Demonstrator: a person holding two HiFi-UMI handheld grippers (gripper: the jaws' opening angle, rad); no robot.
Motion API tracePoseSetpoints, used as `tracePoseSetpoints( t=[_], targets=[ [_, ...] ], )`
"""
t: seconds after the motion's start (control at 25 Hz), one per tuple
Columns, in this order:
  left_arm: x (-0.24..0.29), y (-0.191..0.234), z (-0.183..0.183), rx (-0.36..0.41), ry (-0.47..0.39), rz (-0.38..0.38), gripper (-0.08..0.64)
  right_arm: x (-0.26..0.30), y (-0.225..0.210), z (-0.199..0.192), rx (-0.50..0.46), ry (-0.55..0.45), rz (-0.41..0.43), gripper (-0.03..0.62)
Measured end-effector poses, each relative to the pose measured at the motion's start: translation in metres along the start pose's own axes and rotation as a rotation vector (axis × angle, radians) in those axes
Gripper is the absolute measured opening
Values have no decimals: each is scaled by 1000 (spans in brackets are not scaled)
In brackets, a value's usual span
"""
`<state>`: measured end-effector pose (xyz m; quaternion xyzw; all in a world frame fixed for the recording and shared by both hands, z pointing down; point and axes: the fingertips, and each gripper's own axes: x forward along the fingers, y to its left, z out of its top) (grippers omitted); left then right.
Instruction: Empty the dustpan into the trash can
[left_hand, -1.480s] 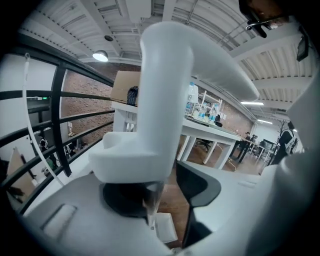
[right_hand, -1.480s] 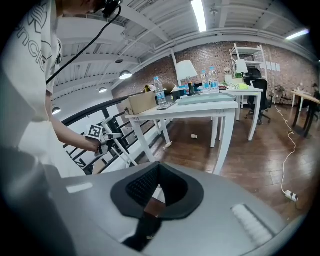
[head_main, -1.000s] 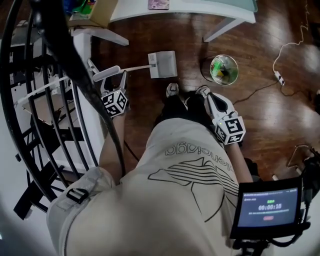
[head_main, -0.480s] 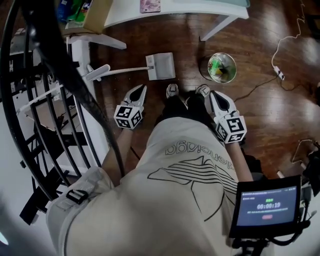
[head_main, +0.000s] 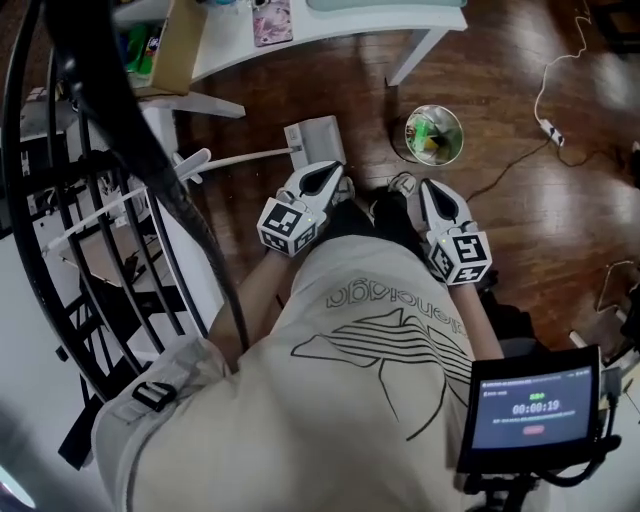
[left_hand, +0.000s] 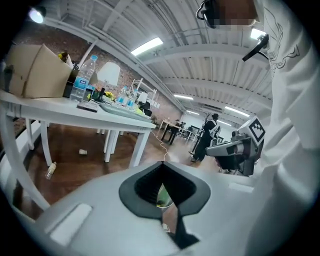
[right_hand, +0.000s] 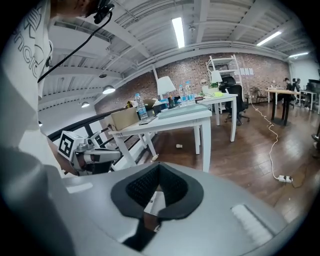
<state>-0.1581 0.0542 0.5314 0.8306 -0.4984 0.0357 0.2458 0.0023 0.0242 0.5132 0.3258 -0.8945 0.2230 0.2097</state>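
The white dustpan (head_main: 313, 141) lies on the wooden floor, its long handle (head_main: 215, 160) stretching left toward the railing; no gripper touches it. The round trash can (head_main: 434, 135) with green and pale litter inside stands to its right. My left gripper (head_main: 332, 175) is shut and empty, held in front of my body just short of the pan. My right gripper (head_main: 425, 190) is shut and empty too, below the can. In the left gripper view the shut jaws (left_hand: 162, 170) point toward the right gripper (left_hand: 240, 150). A sliver of the dustpan (right_hand: 154, 200) shows through the right gripper's (right_hand: 159, 167) pads.
A white table (head_main: 330, 25) with a cardboard box (head_main: 175, 45) stands beyond the pan. A black railing (head_main: 100, 200) runs along the left. A cable with a power strip (head_main: 545, 125) lies on the floor at right. A screen (head_main: 530, 400) hangs at bottom right.
The left gripper stood open at the end of the dustpan handle; it has drawn away to the right, closed with nothing in it. The right gripper barely moved.
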Motion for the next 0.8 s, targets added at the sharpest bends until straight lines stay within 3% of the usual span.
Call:
tracePoseSetpoints(
  t=[0.28,0.8],
  targets=[
    [25,-15,24,42,2,-65,20,-7,-10,7,19,-34,-27,2],
    [36,-42,32,51,-7,-116,20,-20,-17,2,53,-60,-57,2]
  ],
)
